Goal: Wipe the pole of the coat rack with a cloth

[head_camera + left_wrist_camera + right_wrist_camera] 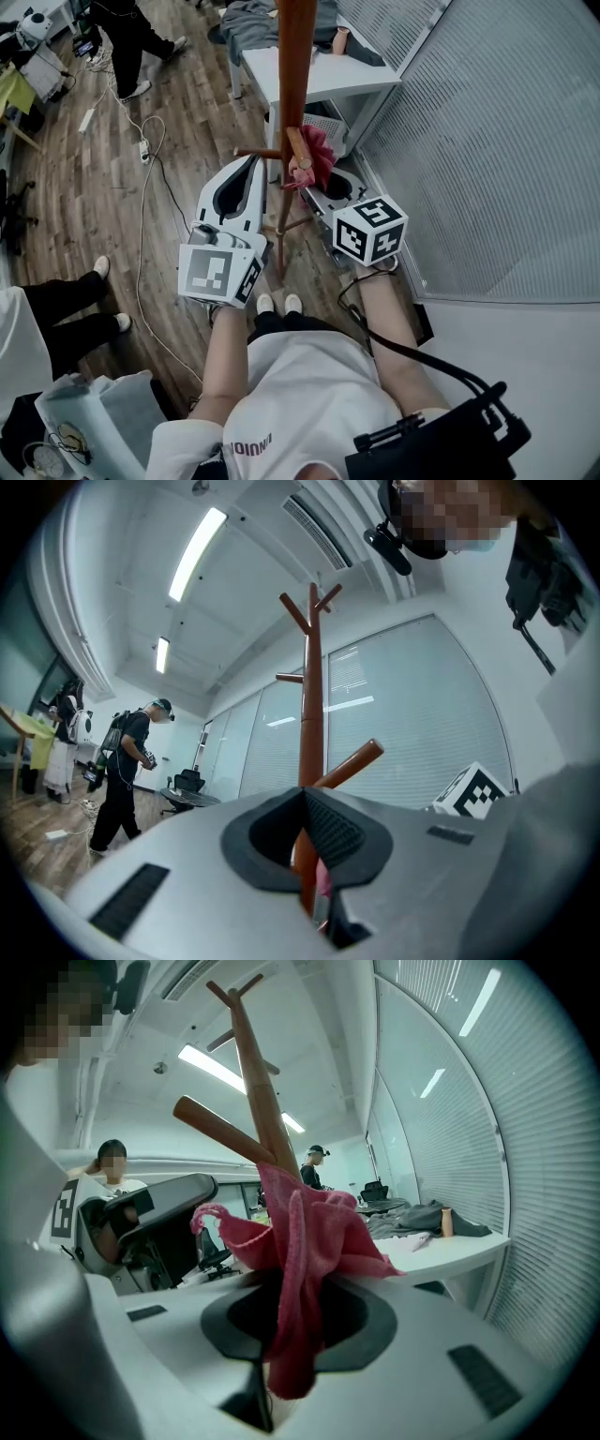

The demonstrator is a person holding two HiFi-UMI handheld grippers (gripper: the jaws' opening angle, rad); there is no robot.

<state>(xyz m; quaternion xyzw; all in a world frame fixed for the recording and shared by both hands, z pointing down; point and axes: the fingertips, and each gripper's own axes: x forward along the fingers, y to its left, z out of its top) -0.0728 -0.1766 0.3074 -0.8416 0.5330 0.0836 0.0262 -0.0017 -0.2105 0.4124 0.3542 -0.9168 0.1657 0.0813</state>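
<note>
The reddish-brown coat rack pole (pixel 294 66) rises from the wooden floor just ahead of me. A pink cloth (pixel 317 155) is bunched against it beside an upward-slanting peg (pixel 299 147). My right gripper (pixel 325 180) is shut on the cloth; in the right gripper view the cloth (pixel 300 1241) spills out of the jaws in front of the pole (pixel 258 1082). My left gripper (pixel 253 164) is just left of the pole with its jaws together and nothing between them. Its own view shows the pole (pixel 310 714) straight ahead of the jaws.
The rack's base legs (pixel 302 225) spread near my feet. A white table (pixel 328 80) with grey clothing (pixel 248 23) stands behind the rack. Blinds on a glass wall (pixel 487 141) close off the right. Cables and a power strip (pixel 143 150) lie left; a person (pixel 127 37) stands beyond.
</note>
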